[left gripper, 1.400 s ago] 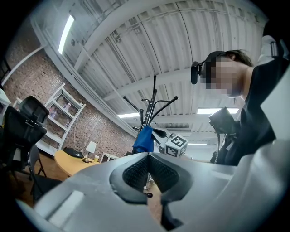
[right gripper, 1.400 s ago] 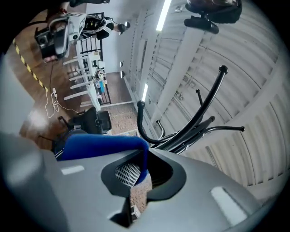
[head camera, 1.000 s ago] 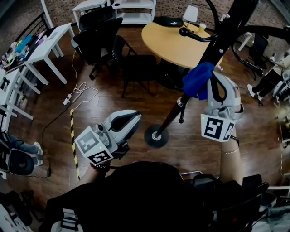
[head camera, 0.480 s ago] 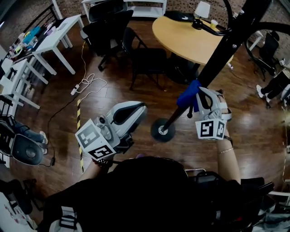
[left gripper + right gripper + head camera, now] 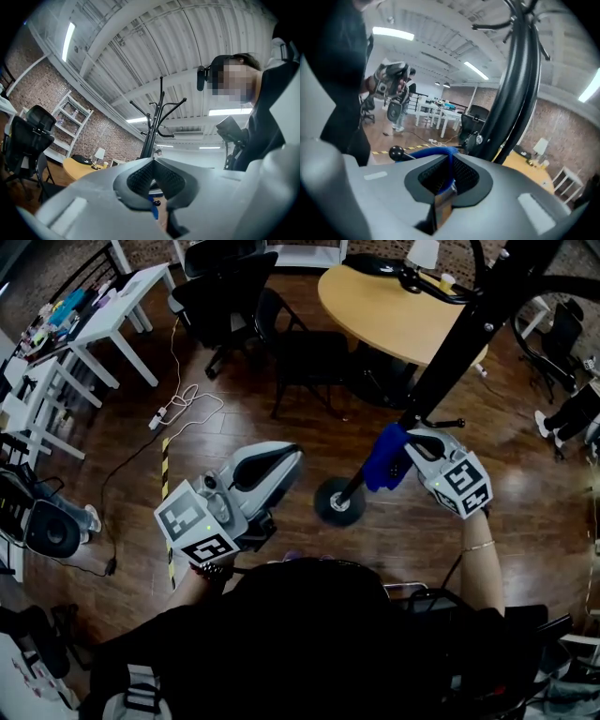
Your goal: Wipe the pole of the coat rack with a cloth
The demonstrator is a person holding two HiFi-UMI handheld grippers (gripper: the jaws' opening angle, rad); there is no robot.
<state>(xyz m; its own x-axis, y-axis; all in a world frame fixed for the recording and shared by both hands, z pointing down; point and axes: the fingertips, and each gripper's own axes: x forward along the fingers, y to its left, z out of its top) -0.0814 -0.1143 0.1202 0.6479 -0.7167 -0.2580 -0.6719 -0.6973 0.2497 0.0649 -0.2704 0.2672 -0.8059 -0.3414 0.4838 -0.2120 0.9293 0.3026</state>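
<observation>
The blue cloth (image 5: pixel 384 457) lies right of centre, against the lower pole (image 5: pixel 459 343); soft and limp, I'd judge, best pinched by a fold, as the right gripper (image 5: pixel 405 452) clamps it; the pole looks rigid, smooth black metal on a round base (image 5: pixel 336 503); the left gripper (image 5: pixel 279 465), lower left, is closed on nothing.

Dark wood floor (image 5: pixel 281 442), round table (image 5: pixel 375 306), brick wall (image 5: pixel 33 89)
</observation>
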